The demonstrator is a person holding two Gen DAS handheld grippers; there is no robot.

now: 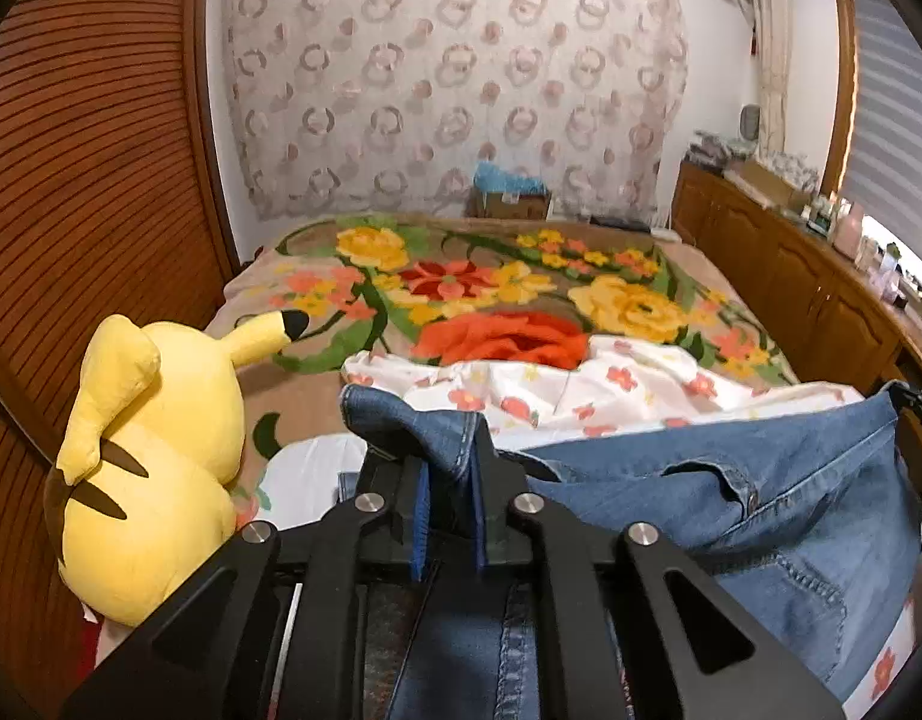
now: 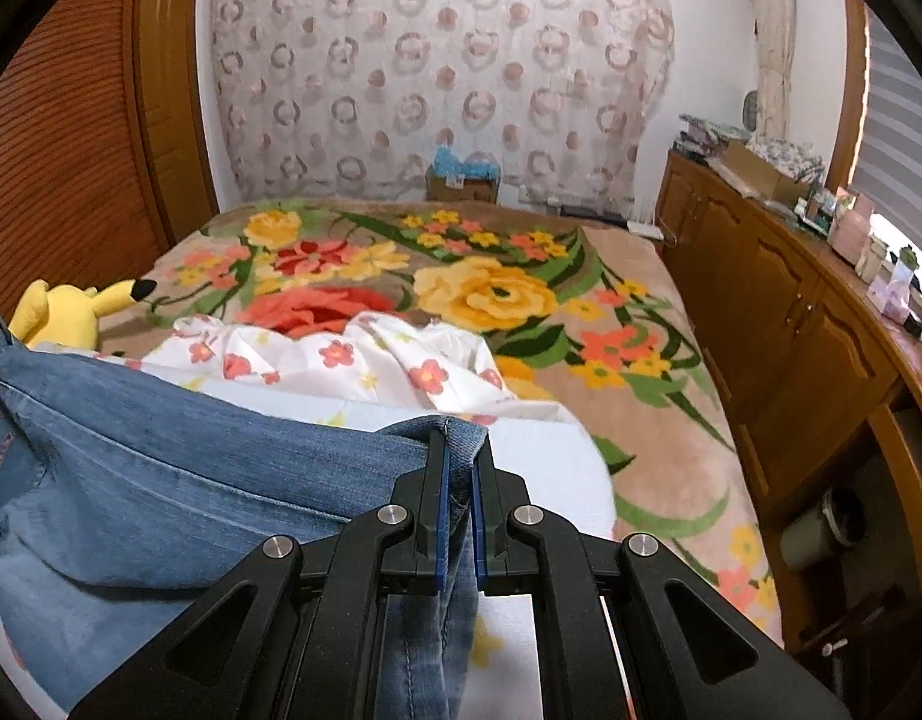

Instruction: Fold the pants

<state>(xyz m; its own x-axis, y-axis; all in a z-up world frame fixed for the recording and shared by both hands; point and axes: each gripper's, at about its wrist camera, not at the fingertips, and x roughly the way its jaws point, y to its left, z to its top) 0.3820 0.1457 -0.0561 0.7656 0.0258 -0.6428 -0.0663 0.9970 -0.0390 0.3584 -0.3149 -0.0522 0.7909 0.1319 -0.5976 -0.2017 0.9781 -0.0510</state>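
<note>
Blue denim pants (image 1: 761, 480) hang stretched between my two grippers above the near end of the bed. My left gripper (image 1: 452, 456) is shut on one corner of the denim, which bunches over its fingertips. In the right wrist view the pants (image 2: 161, 480) spread to the left, and my right gripper (image 2: 459, 450) is shut on the other corner of the denim edge. Fabric drops down between the fingers of both grippers. The lower part of the pants is hidden below the gripper bodies.
A yellow plush toy (image 1: 155, 462) sits at the bed's left edge by a slatted wooden wall. A white flowered cloth (image 2: 341, 360) lies on the floral blanket (image 2: 491, 294). Wooden cabinets (image 2: 791, 324) with clutter on top run along the right side.
</note>
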